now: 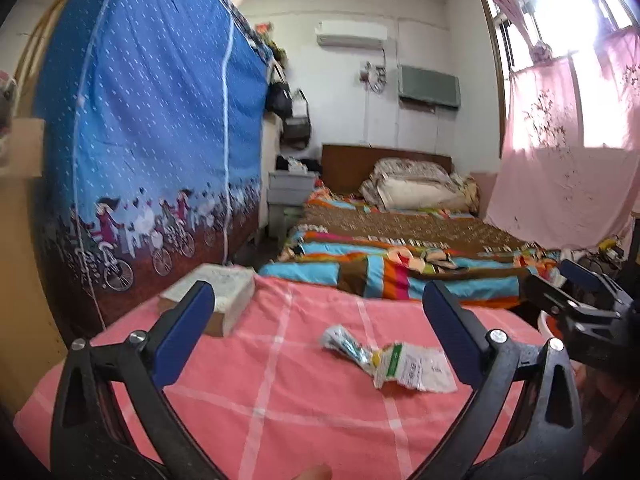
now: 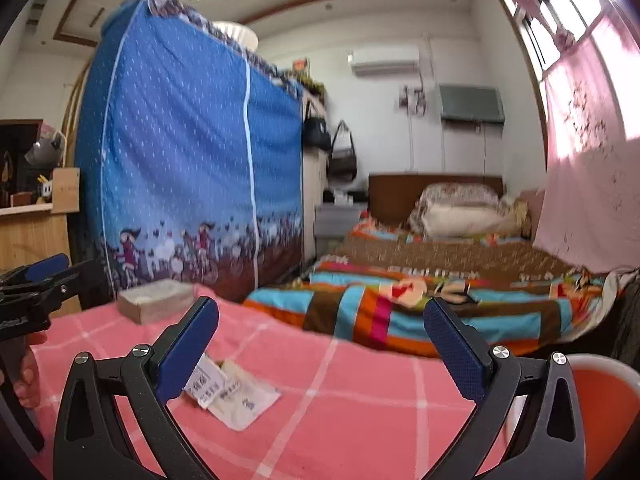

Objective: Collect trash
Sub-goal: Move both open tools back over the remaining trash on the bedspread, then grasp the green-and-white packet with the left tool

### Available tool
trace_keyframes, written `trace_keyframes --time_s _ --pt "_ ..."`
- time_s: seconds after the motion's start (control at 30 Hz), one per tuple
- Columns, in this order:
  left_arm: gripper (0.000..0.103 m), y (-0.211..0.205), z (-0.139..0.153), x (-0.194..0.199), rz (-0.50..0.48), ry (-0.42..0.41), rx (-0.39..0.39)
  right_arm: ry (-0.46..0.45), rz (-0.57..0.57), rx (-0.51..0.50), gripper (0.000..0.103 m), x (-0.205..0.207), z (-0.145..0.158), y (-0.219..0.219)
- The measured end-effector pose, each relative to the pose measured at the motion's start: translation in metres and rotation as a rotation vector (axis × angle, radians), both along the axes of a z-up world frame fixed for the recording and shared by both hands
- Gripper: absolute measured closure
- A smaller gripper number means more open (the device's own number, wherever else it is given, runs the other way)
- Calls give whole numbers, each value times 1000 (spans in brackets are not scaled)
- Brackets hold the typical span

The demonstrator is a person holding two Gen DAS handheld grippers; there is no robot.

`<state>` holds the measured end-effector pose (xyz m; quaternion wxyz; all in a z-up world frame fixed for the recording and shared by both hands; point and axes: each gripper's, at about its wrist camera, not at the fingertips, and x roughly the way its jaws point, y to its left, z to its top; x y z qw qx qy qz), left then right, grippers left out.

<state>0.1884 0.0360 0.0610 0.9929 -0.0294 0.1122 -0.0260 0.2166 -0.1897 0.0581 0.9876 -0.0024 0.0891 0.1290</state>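
While both grippers' jaws gape: pink checked cloth (image 1: 280,380), wrapper (image 1: 400,364), bed (image 1: 400,240) beyond.

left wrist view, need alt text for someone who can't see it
The open left gripper hovers over a pink checked cloth where crumpled wrappers lie between its fingers. A tissue pack sits at left, the right gripper at right, a bed behind.

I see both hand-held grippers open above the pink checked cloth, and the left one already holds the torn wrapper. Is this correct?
Not quite. The left hand-held gripper holds nothing: in the left wrist view the torn wrapper lies loose on the pink checked cloth, apart from the fingers. Both grippers are open, the right hand-held gripper too.
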Motion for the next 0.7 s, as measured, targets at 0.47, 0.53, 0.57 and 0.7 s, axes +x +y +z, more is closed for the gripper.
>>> trace_keyframes --time_s 0.47,0.53,0.57,0.7 --pt "53 -43 -36 58 -302 388 -8 330 97 -63 28 46 -35 17" --pt "56 -49 -41 64 -325 432 -4 353 105 -70 28 49 -37 18" --pt "58 -53 -44 67 -334 456 -3 359 109 -72 28 49 -38 18" --pt "69 -54 -51 76 -333 513 -16 385 118 -73 28 52 -40 18"
